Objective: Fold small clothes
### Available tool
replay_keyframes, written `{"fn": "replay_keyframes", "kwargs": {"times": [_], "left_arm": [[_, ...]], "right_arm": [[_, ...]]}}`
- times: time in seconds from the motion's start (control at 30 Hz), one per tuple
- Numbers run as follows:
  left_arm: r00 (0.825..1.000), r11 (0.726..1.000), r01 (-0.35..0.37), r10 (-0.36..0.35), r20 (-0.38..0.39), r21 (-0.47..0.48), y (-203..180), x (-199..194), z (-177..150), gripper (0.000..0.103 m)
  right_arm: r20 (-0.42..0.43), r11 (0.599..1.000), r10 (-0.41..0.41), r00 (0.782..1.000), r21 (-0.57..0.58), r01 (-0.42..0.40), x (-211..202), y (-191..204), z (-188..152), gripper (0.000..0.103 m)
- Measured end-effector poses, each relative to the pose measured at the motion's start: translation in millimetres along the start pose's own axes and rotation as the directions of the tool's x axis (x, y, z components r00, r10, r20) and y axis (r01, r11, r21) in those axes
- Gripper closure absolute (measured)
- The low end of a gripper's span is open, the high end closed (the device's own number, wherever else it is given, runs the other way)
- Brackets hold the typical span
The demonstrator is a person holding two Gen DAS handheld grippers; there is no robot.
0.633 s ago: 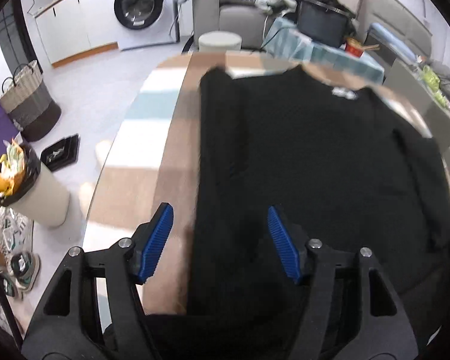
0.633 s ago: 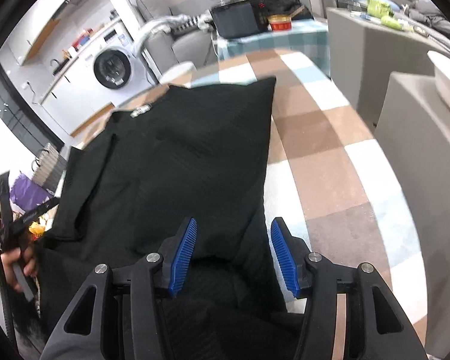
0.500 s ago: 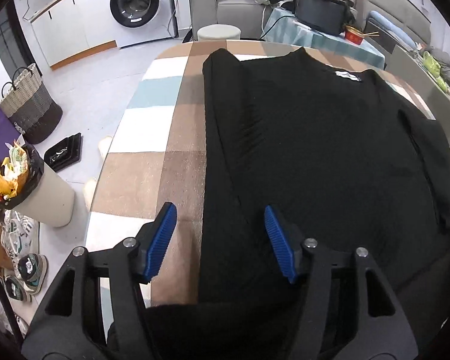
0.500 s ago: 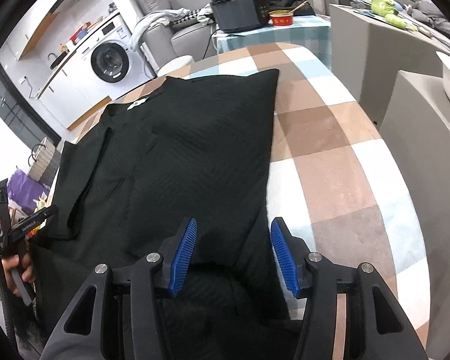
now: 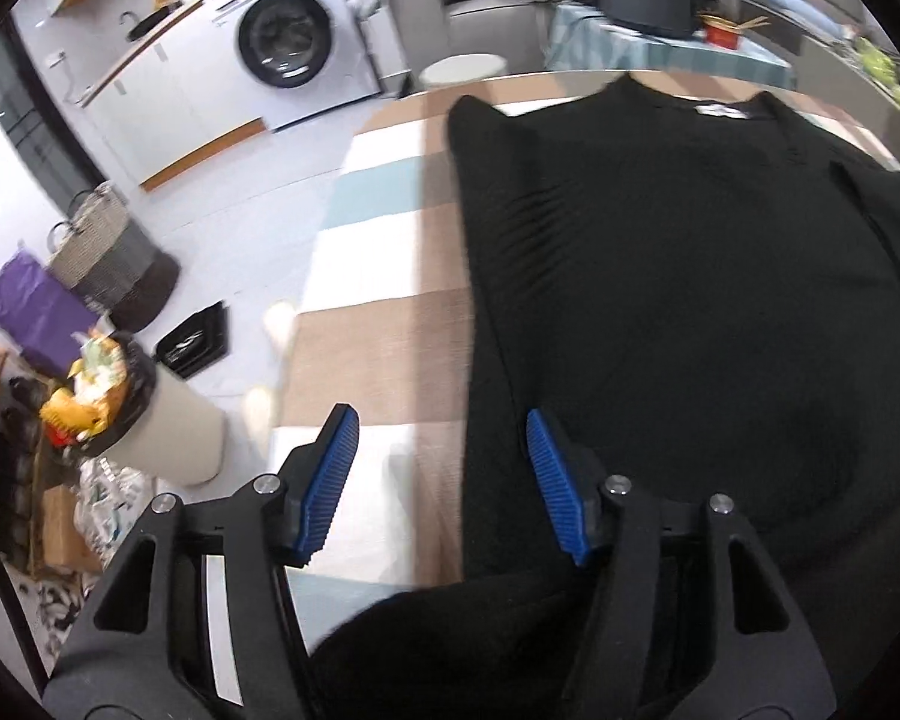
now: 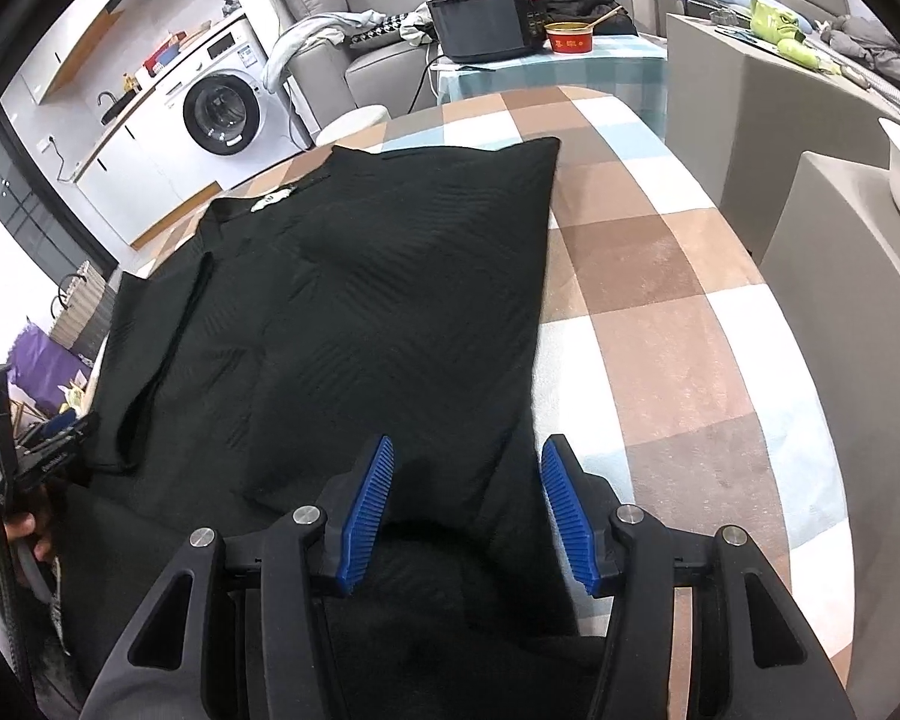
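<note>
Item: black sweater (image 6: 390,300), spread flat on the checked table (image 6: 660,312), neck label at the far end. I see my left hand-held gripper (image 5: 444,483) with blue pads apart, nothing pinched; the sweater's left edge runs between them, beside the inner pad, over bare cloth on the outer side. My right hand-held gripper (image 6: 468,510) stands parted over the sweater's right edge, pads clear of the fabric. A folded sleeve lies well left of it.

Black sweater (image 6: 390,300); brown, white, pale-blue checked tablecloth (image 6: 660,312); blue fingers (image 6: 366,507).
</note>
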State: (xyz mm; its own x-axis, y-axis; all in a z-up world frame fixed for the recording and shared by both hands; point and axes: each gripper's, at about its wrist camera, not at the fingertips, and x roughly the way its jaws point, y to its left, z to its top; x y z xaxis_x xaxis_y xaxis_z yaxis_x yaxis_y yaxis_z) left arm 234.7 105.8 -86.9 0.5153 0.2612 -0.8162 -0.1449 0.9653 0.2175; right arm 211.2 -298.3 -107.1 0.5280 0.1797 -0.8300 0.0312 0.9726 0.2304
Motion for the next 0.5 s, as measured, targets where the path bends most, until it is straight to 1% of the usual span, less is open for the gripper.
{"fn": "replay_keyframes", "kwargs": {"times": [0.13, 0.17, 0.2, 0.23, 0.3, 0.33, 0.37, 0.4, 0.43, 0.47, 0.5], "left_arm": [[0.999, 0.998, 0.031, -0.03, 0.015, -0.053, 12, -9, -1, 0.047], [0.998, 0.996, 0.055, -0.054, 0.016, -0.07, 15, -13, -1, 0.047], [0.995, 0.991, 0.098, -0.096, 0.019, -0.091, 19, -14, -1, 0.047], [0.989, 0.982, 0.149, -0.148, 0.018, -0.112, 22, -16, -1, 0.047], [0.979, 0.97, 0.203, -0.204, 0.008, -0.134, 24, -16, -2, 0.047], [0.972, 0.963, 0.232, -0.233, 0.01, -0.137, 23, -17, -3, 0.048], [0.968, 0.959, 0.25, -0.251, 0.01, -0.135, 20, -17, -4, 0.054], [0.968, 0.959, 0.251, -0.253, 0.005, -0.129, 16, -16, -5, 0.071], [0.966, 0.959, 0.257, -0.26, -0.008, -0.123, 13, -15, -6, 0.081], [0.963, 0.956, 0.265, -0.269, -0.019, -0.123, 8, -12, -6, 0.092], [0.962, 0.956, 0.267, -0.272, -0.021, -0.121, 6, -11, -7, 0.094]], "right_arm": [[0.006, 1.0, 0.01, 1.0, -0.005, -0.01, 1, -1, 4, 0.05], [0.006, 1.0, 0.02, 1.0, -0.004, -0.02, 2, -1, 5, 0.05], [0.001, 0.999, 0.033, 0.999, -0.002, -0.033, 5, -1, 6, 0.05], [-0.002, 0.999, 0.035, 0.999, 0.0, -0.035, 6, -1, 7, 0.05], [-0.003, 0.999, 0.042, 0.999, 0.004, -0.042, 11, -2, 9, 0.05], [-0.001, 0.999, 0.035, 0.999, 0.003, -0.035, 14, -1, 10, 0.052], [0.001, 1.0, 0.025, 1.0, -0.003, -0.025, 16, 0, 12, 0.055], [0.001, 1.0, 0.007, 1.0, -0.013, -0.007, 18, 1, 12, 0.065], [0.009, 0.999, -0.014, 1.0, -0.03, 0.014, 20, 3, 13, 0.076], [0.012, 0.999, -0.022, 1.0, -0.045, 0.023, 20, 4, 13, 0.081], [0.013, 0.998, -0.027, 1.0, -0.063, 0.028, 21, 5, 14, 0.09]]}}
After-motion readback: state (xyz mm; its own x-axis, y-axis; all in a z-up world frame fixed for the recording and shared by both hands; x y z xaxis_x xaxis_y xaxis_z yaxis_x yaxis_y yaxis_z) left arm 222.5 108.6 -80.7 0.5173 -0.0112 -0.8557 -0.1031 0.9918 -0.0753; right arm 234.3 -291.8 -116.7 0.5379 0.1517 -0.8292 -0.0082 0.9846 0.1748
